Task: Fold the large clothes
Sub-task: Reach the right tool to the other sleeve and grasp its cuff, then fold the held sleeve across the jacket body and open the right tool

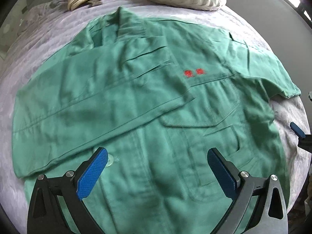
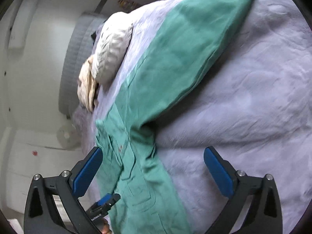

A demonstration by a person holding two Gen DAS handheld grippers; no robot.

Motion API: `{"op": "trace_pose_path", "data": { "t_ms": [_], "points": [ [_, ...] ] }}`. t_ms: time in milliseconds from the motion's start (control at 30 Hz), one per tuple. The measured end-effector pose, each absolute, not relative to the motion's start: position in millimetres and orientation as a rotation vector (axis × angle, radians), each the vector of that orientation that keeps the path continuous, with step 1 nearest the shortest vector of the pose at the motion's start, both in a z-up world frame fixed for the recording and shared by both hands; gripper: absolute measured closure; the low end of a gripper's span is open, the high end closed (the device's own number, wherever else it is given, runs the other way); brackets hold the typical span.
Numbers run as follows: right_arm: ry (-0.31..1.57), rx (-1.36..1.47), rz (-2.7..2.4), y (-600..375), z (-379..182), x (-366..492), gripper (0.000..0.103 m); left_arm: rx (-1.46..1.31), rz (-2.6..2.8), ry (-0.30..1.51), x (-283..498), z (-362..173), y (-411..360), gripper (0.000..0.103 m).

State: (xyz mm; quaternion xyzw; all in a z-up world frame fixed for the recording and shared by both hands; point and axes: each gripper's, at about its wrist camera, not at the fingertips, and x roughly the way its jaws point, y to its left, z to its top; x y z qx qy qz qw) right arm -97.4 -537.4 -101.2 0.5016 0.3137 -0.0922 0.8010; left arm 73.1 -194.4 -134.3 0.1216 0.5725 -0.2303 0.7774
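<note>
The green jacket point(image 1: 148, 105) carries two red embroidered characters point(image 1: 194, 73) on its chest, right of the front placket, above a pocket seam; motion blur leaves them illegible. In the right wrist view, small white lettering point(image 2: 96, 218) runs along the body of the left gripper point(image 2: 107, 199); it is too small to read reliably.

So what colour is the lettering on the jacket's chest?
Red lettering on the green jacket; it shows best in the left wrist view.
</note>
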Motion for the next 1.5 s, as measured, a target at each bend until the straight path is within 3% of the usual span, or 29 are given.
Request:
{"op": "trace_pose_path", "data": {
  "t_ms": [767, 833, 867, 900, 1200, 1500],
  "points": [
    [0.42, 1.254, -0.333, -711.9, -90.2, -77.3, 0.001, 0.245, -0.586, 1.183, 85.6, -145.3, -324.6, 0.001],
    [0.427, 1.295, -0.36, -717.6, -94.4, -78.4, 0.009, 0.257, -0.586, 1.197, 81.0, -153.0, -327.1, 0.001],
    [0.446, 1.296, -0.38, -718.2, -95.9, -76.4, 0.05, 0.252, -0.587, 1.201, 79.5, -153.9, -324.7, 0.001],
    [0.487, 1.295, -0.397, -721.3, -98.6, -74.0, 0.1, 0.244, -0.586, 1.205, 78.1, -154.4, -321.3, 0.001],
    [0.504, 0.992, -0.37, -678.8, -36.8, -49.2, 0.099, 0.237, -0.605, 1.111, 71.1, -125.6, -274.8, 0.001],
    [0.6, 0.524, -0.049, -500.8, 27.4, 55.6, 0.099, 0.192, -0.463, 1.088, 81.5, -107.8, -180.1, 0.001]
  ]
}}
